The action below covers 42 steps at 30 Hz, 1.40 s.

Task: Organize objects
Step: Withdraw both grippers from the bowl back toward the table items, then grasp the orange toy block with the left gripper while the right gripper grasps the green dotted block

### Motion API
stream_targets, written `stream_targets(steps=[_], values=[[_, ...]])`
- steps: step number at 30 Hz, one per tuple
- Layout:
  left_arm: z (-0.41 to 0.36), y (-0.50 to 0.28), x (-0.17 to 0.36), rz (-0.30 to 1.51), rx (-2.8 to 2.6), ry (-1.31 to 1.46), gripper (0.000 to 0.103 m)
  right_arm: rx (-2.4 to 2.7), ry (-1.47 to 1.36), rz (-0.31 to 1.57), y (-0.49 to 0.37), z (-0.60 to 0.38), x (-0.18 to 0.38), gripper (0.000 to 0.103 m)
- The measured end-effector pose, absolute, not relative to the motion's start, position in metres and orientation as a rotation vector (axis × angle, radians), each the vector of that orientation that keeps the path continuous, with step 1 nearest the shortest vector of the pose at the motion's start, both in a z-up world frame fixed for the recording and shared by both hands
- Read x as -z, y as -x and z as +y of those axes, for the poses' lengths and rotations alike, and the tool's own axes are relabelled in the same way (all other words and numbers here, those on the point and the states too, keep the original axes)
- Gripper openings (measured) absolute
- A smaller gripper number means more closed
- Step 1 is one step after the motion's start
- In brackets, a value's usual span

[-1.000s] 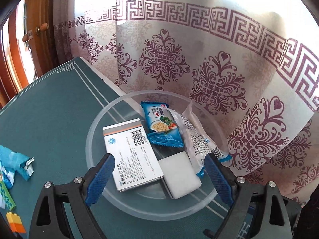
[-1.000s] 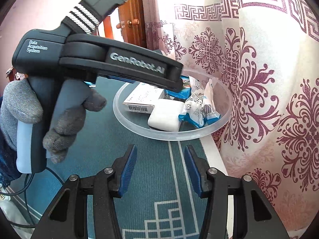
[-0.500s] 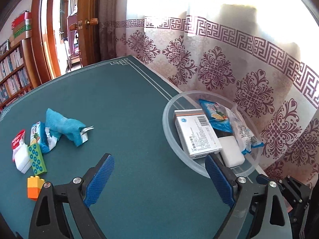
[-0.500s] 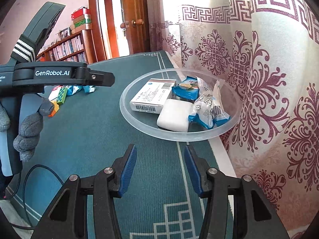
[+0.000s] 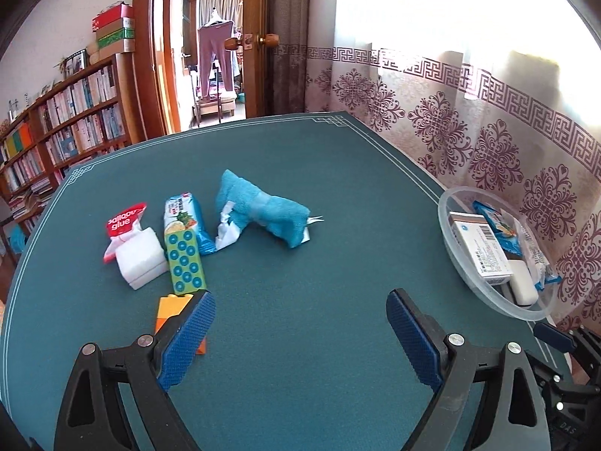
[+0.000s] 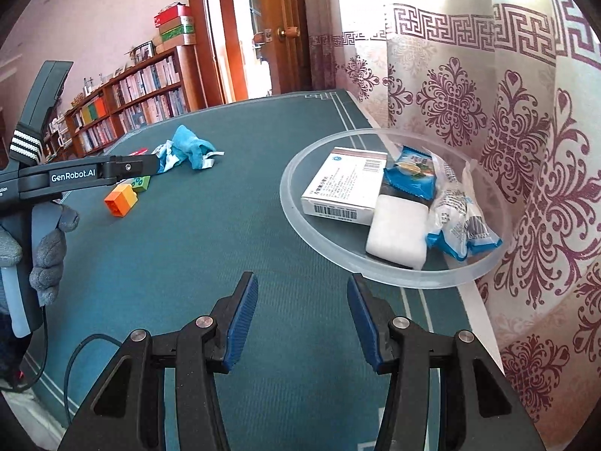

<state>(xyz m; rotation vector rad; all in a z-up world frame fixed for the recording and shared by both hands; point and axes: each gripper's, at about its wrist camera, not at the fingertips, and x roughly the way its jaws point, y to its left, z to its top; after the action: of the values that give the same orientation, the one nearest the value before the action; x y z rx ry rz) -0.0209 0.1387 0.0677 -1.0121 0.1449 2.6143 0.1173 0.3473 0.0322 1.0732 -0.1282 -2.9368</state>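
A clear plastic bowl (image 5: 462, 278) (image 6: 296, 221) at the table's right edge holds a white medicine box (image 6: 345, 184), a white sponge block (image 6: 398, 231) and blue snack packets (image 6: 411, 174). Loose items lie on the green table: a blue cloth bundle (image 5: 263, 208), a blue snack packet (image 5: 186, 212), a green studded brick (image 5: 184, 261), an orange brick (image 5: 169, 306), a white sponge (image 5: 141, 259) and a red glue pack (image 5: 122, 221). My left gripper (image 5: 300, 319) stands wide open over bare table, its left finger beside the orange brick. My right gripper (image 6: 302, 300) is partly open and empty, just short of the bowl.
A patterned curtain (image 5: 488, 131) hangs along the table's right edge, right behind the bowl. A bookshelf (image 5: 56, 124) and an open wooden door (image 5: 259, 37) stand beyond the far side. A gloved hand (image 6: 45, 255) holds the left gripper's handle at the left of the right wrist view.
My left gripper has swung left away from the bowl, so the loose items now lie ahead of it. In the right wrist view the bowl is closer and the left tool sits farther left.
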Motion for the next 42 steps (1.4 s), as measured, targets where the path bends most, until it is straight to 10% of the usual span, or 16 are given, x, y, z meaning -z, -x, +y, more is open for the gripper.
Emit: stream_targets(steps=[13, 32, 42], values=[[0.067, 0.038, -0.042, 0.042, -2.775, 1.106, 0.094, 2.865, -1.06, -0.075, -0.091, 0.306, -0.036, 0.051], [0.05, 0.06, -0.015, -0.055, -2.696, 1.234, 0.035, 2.789, -1.082, -0.057, -0.055, 0.263, -0.03, 0.051], [0.034, 0.051, -0.031, 0.015, -2.735, 1.168, 0.034, 2.714, -1.102, -0.105, -0.013, 0.235, -0.032, 0.051]])
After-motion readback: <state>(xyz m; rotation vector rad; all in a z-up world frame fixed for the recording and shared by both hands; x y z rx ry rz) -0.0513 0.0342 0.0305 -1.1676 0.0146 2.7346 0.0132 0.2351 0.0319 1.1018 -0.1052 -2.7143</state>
